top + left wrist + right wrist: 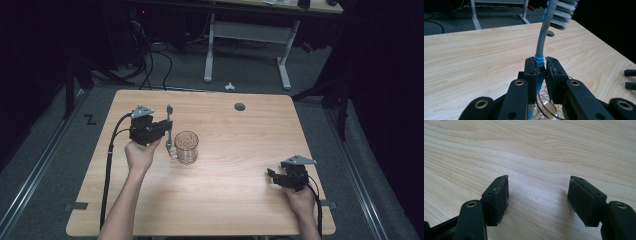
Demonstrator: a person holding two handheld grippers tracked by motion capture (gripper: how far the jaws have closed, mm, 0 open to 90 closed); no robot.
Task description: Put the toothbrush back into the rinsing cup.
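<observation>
Left claw (540, 68): you have it clenched on the toothbrush (543, 37), brush head up | Toothbrush: held just above the glass mug (186, 147), left of the desk (235, 190) centre | Right claw (537, 200): released, jaws wide, low near the desk's right front corner

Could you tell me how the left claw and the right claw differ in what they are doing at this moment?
The left claw is shut on a toothbrush, while the right claw is open with nothing between its jaws. The left claw is held beside the glass mug, the toothbrush upright with bristles up; the right claw sits low over bare table, apart from the mug. Both are black, two-jawed and hand-held.
</observation>
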